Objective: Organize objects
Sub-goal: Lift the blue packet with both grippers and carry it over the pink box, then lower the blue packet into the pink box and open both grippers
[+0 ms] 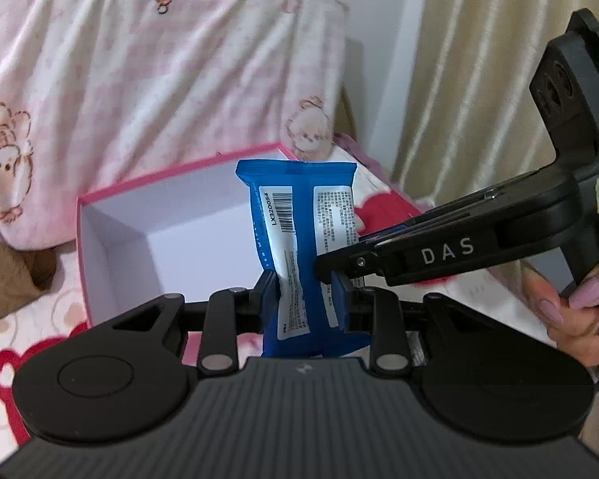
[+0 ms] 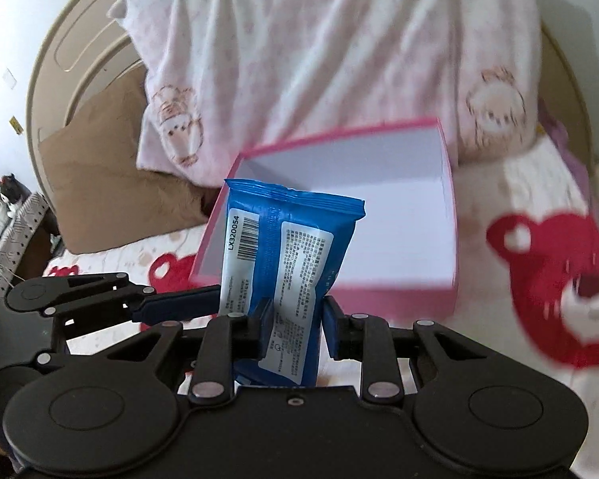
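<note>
Blue plastic snack packet (image 1: pixel 299 239), upright, pinched by both left gripper (image 1: pixel 304 295) and right gripper (image 2: pixel 295 319); ahead lies the open pink-rimmed cardboard box (image 1: pixel 112 235), so release only once over it.

A bed (image 2: pixel 519 183) with a bear-print sheet bears an open pink box (image 2: pixel 403 291) and a pillow (image 2: pixel 319 52).

pretty clearly a home bedroom: pink cartoon blanket (image 2: pixel 319 60) heaped on a bed with bear-print sheet (image 2: pixel 539 279), curved headboard (image 2: pixel 60 80), beige curtains (image 1: pixel 479 60)
</note>
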A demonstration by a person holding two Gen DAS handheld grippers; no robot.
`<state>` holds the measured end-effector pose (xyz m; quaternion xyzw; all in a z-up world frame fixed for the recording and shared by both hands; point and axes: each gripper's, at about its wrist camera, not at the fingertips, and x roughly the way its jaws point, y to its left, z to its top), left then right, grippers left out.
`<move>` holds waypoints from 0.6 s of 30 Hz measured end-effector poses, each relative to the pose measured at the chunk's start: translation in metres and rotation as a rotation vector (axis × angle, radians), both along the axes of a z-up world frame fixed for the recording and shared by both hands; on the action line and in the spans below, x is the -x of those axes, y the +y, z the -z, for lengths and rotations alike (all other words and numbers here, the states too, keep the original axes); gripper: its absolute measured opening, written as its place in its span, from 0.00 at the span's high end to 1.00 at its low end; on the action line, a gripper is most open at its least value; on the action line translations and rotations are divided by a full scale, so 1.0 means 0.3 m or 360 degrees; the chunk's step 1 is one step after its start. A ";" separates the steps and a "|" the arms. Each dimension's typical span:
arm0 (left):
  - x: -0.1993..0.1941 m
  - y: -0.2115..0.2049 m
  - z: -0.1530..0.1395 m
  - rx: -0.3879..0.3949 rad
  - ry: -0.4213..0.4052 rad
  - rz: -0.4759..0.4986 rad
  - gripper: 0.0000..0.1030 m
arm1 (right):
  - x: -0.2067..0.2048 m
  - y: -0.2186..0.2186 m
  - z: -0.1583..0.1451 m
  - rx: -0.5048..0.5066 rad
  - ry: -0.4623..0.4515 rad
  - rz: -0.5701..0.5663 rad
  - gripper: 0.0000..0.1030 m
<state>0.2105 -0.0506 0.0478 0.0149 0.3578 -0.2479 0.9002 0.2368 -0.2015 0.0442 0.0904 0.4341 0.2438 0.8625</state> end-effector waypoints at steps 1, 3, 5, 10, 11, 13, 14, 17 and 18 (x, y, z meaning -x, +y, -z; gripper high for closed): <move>-0.051 0.001 0.006 0.0028 0.0018 -0.0020 0.73 | -0.050 0.005 -0.007 0.0030 0.0006 -0.0005 0.70; -0.142 -0.002 0.023 0.0078 0.0047 -0.0048 0.73 | -0.131 0.020 -0.009 0.0095 0.0002 -0.0015 0.70; -0.210 0.002 0.050 0.0119 0.0065 -0.0082 0.74 | -0.214 0.028 -0.005 0.0141 0.0021 -0.0014 0.70; -0.377 -0.012 0.164 0.0216 0.0195 -0.0177 0.74 | -0.398 0.038 0.061 0.0248 0.0116 0.0002 0.71; -0.395 -0.013 0.177 0.0217 0.0213 -0.0188 0.74 | -0.419 0.037 0.078 0.0258 0.0137 0.0013 0.71; -0.436 -0.032 0.217 0.0204 0.0229 -0.0204 0.74 | -0.463 0.046 0.119 0.0305 0.0178 0.0031 0.71; -0.452 -0.039 0.235 0.0205 0.0234 -0.0214 0.74 | -0.479 0.051 0.135 0.0323 0.0188 0.0040 0.71; -0.509 -0.051 0.284 0.0215 0.0280 -0.0230 0.74 | -0.529 0.059 0.177 0.0375 0.0222 0.0047 0.72; -0.521 -0.057 0.295 0.0222 0.0293 -0.0235 0.74 | -0.545 0.060 0.189 0.0383 0.0240 0.0058 0.72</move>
